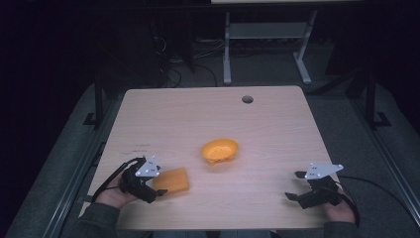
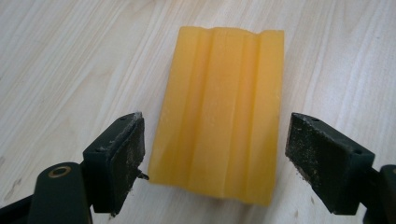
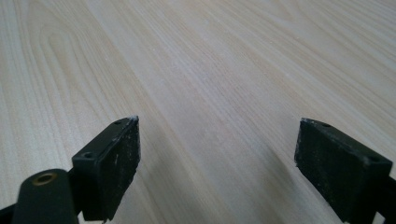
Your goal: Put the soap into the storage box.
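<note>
- The left tool (image 1: pixel 154 187) sits at the near left of the table (image 1: pixel 277 129), held in a person's left hand (image 1: pixel 115 196). Its jaws stand apart, released, gripping nothing.
- In the left gripper view, the left tool (image 2: pixel 215 149) has one jaw on each side of a yellow block (image 2: pixel 219 112). The block's near end lies between the pads; the left pad (image 2: pixel 133 151) is just beside the block's edge, perhaps touching it, and the right pad (image 2: pixel 310 149) stands a little clear.
- The block is a flat, ridged slab lying on the table and reaching away from the tool. In the high view the block (image 1: pixel 173 180) shows just right of the left tool, at the near left of the table.
- Judged from this, the work is at an early stage: the tool is lined up around the block, but the grasp is not closed and the block is not lifted. Closing, lifting and any placing are all left to do.
- Farther out, near the table's middle, lies a yellow bowl (image 1: pixel 219 150), tipped on its side, well apart from the block.
- The right tool (image 1: pixel 296 185) rests at the near right, held in the right hand (image 1: pixel 341 210). In the right gripper view the right tool (image 3: pixel 217 154) is wide open over bare wood, grasping nothing, well apart from block and bowl.
</note>
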Demonstrator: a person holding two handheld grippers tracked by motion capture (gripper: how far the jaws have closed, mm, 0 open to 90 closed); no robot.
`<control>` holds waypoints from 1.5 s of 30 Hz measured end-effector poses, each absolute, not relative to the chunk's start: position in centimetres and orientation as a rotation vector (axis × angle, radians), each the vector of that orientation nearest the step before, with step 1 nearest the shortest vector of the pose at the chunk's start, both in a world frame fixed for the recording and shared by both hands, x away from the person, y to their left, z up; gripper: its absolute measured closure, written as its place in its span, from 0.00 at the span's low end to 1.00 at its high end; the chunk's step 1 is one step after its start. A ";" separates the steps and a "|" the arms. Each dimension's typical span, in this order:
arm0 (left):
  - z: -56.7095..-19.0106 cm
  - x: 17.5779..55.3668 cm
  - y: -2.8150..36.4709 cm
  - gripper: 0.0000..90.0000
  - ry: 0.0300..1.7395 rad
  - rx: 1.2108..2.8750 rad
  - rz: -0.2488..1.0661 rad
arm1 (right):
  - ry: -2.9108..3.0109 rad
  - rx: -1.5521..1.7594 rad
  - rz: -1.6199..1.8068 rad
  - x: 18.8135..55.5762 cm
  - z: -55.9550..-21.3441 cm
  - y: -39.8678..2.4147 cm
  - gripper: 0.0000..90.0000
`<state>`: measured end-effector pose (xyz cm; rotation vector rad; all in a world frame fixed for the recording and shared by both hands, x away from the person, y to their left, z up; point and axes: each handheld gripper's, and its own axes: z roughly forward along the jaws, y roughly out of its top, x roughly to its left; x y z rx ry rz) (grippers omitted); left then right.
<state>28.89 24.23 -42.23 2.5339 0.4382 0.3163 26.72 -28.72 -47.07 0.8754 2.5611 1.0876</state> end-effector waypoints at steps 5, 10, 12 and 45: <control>-42.4 29.3 23.7 0.20 0.431 2.547 0.315 | 2.563 0.869 1.087 26.7 -47.0 -28.7 0.15; -42.6 29.5 23.3 0.20 0.421 2.569 0.311 | 2.565 0.862 1.091 26.7 -47.1 -28.6 0.15; -42.7 29.7 23.1 0.20 0.410 2.585 0.305 | 2.566 0.862 1.091 26.7 -47.1 -28.6 0.15; -44.4 32.0 20.5 0.20 0.369 2.688 0.154 | 2.591 0.849 1.083 26.8 -47.2 -28.3 0.15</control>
